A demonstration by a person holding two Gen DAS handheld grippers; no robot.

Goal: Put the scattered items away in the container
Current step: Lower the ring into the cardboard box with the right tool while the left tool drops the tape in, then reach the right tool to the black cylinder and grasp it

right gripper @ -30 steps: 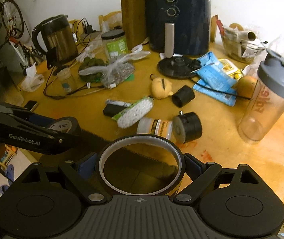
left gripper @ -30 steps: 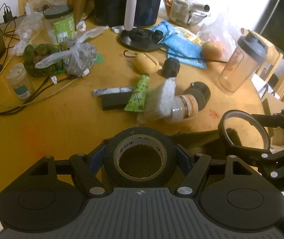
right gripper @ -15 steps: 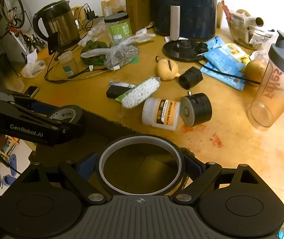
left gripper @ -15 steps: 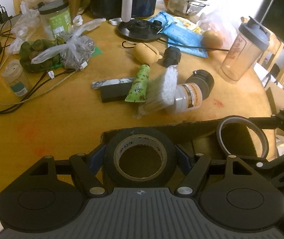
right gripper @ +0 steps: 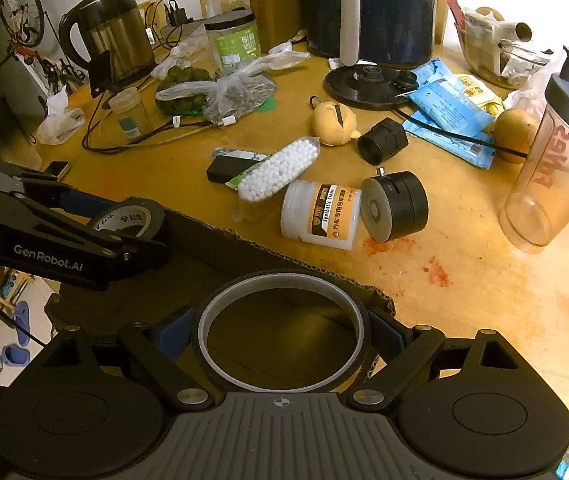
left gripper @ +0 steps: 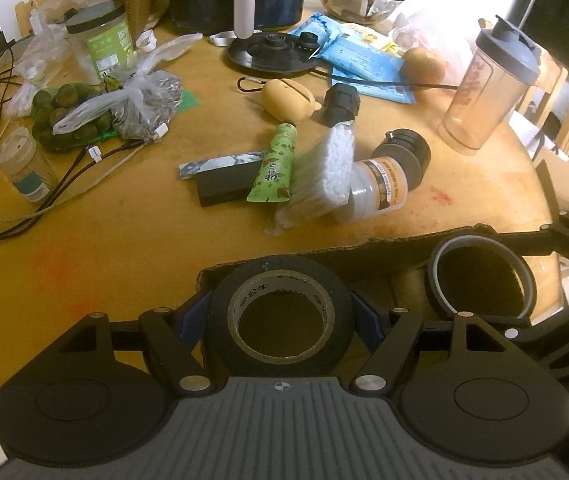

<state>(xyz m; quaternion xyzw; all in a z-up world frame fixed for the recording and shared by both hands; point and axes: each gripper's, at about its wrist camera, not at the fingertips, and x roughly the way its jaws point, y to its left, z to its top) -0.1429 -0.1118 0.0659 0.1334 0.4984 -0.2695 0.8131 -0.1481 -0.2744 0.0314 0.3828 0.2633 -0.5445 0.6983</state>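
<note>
While our left gripper [left gripper: 280, 316] clamps the black tape roll [left gripper: 280, 322], our right gripper [right gripper: 282, 334] clamps the thin tape ring [right gripper: 282, 286], both over the cardboard box [right gripper: 220, 248] at the table's [right gripper: 484, 280] near edge.

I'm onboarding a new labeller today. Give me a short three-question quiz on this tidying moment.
1. True or false: the left hand-held gripper is empty.
2. What does the right hand-held gripper hold: (a) the white grease jar, (b) a thin translucent tape ring, (c) the shaker bottle?
3. Fill in: both rolls are held over the open cardboard ___.

Key: 1 false, it grips the black tape roll; 2 b; 3 box.
</note>
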